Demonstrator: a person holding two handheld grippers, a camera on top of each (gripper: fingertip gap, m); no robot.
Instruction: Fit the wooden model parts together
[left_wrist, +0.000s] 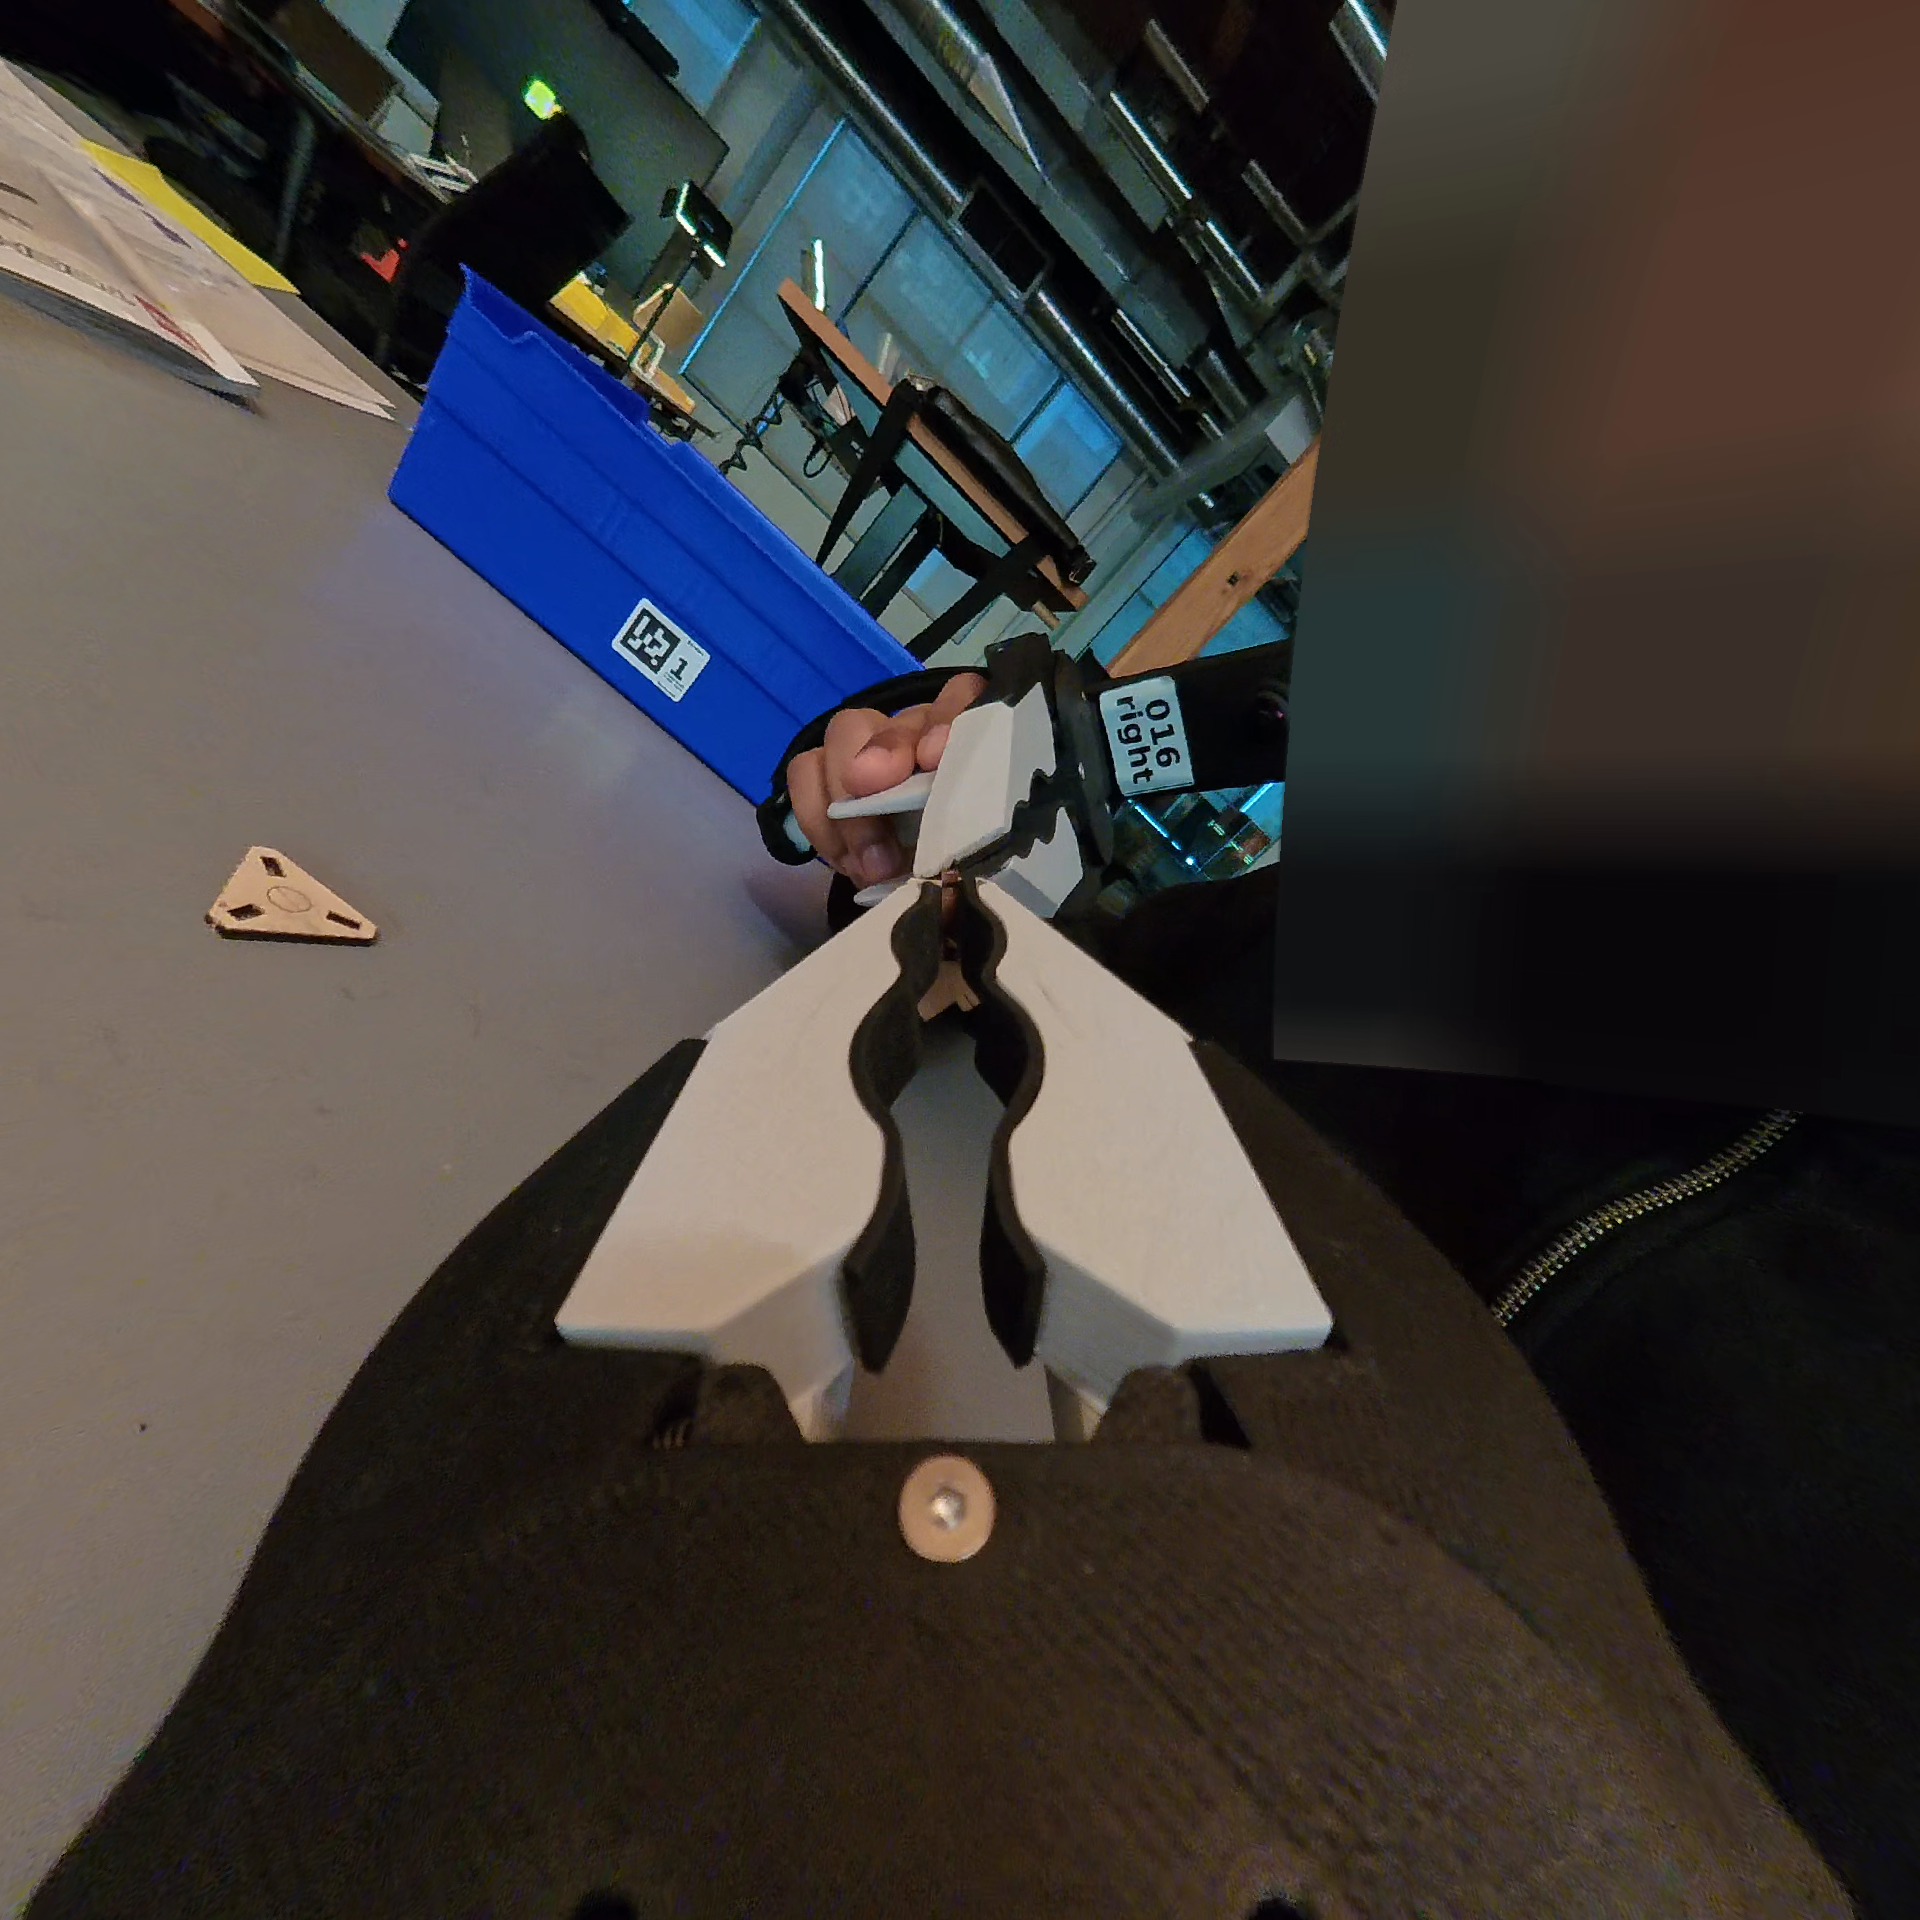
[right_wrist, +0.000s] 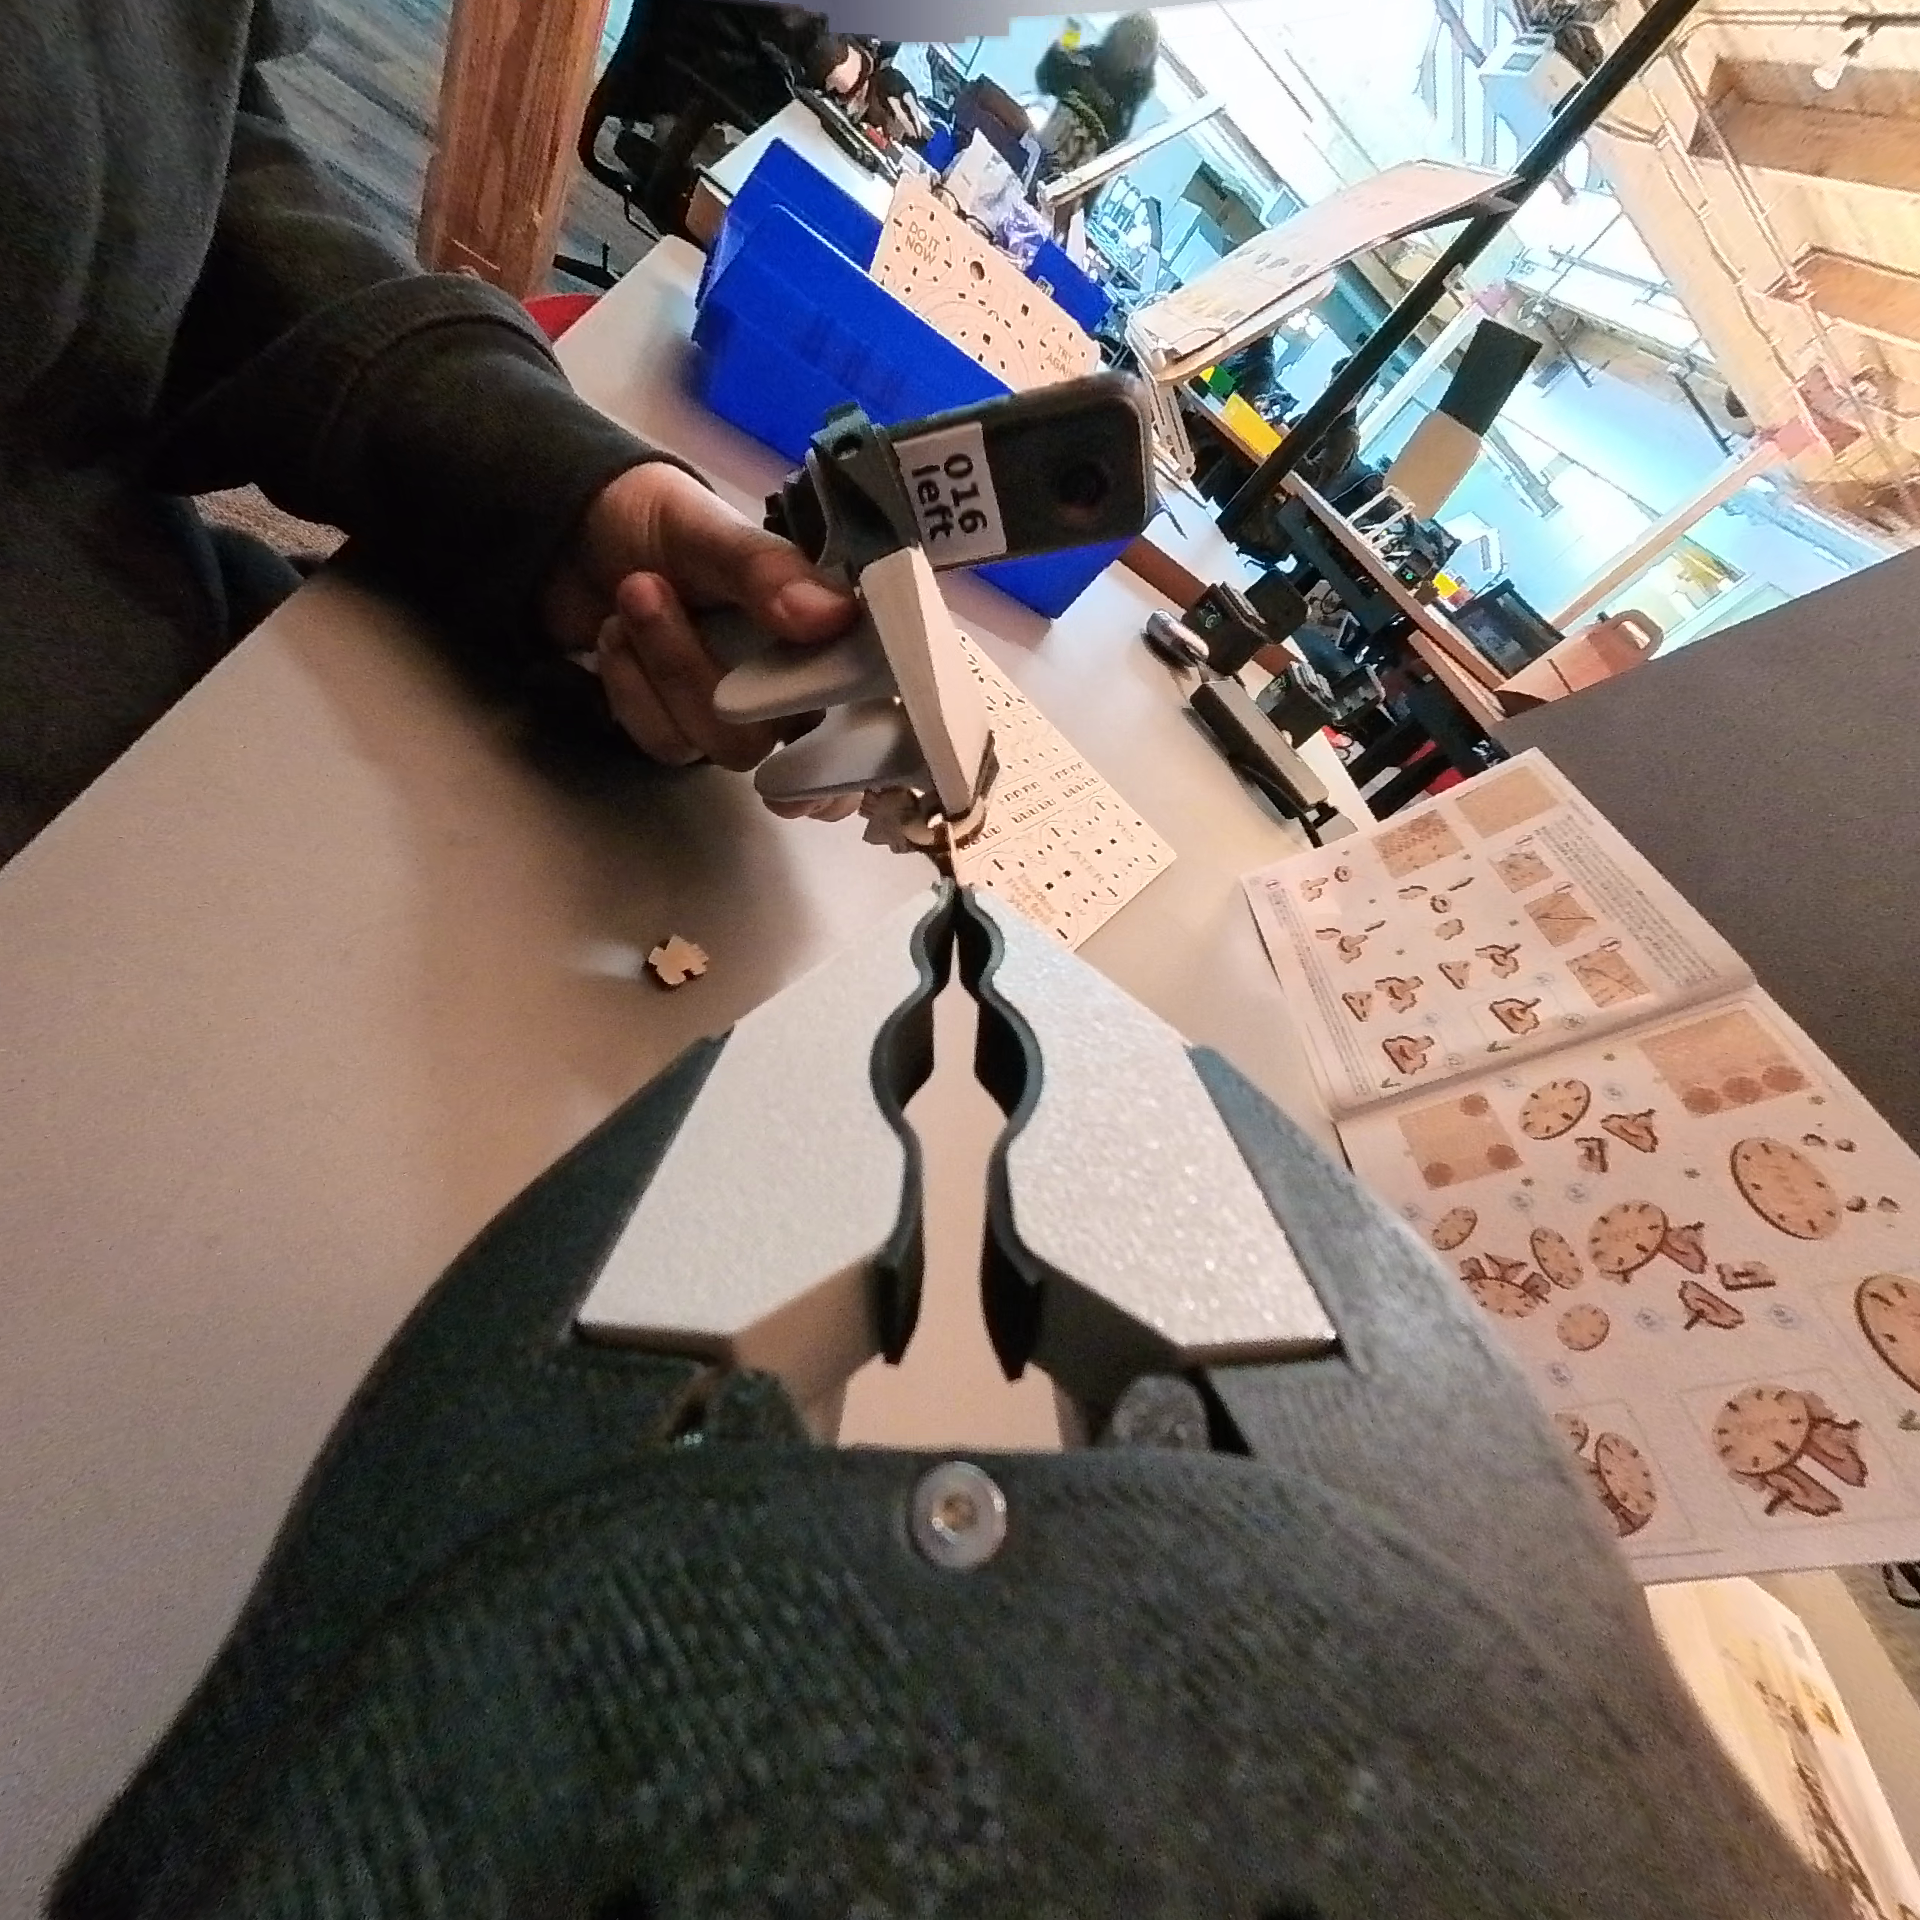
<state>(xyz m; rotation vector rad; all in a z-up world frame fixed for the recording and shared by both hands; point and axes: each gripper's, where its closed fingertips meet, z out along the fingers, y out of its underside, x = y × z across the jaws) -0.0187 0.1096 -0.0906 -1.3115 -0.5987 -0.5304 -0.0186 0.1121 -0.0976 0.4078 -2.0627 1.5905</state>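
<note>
Left gripper (left_wrist: 948, 914) clamped on small wooden part (left_wrist: 943, 1000); right gripper (right_wrist: 951, 896) tips together, pinching its far end. Triangle piece (left_wrist: 286, 902) lies loose left.

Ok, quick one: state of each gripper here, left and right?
Left gripper: closed on a small wooden piece.
Right gripper: closed; its tips meet the same wooden piece, but a grip cannot be told.

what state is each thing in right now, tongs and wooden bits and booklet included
left tongs: shut on a small flat wooden piece
right tongs: shut, tips at that same piece
tan triangular wooden plate: flat on the grey table
small notched wooden piece: loose on table
paper instruction booklet: open
blue plastic bin: upright
</note>
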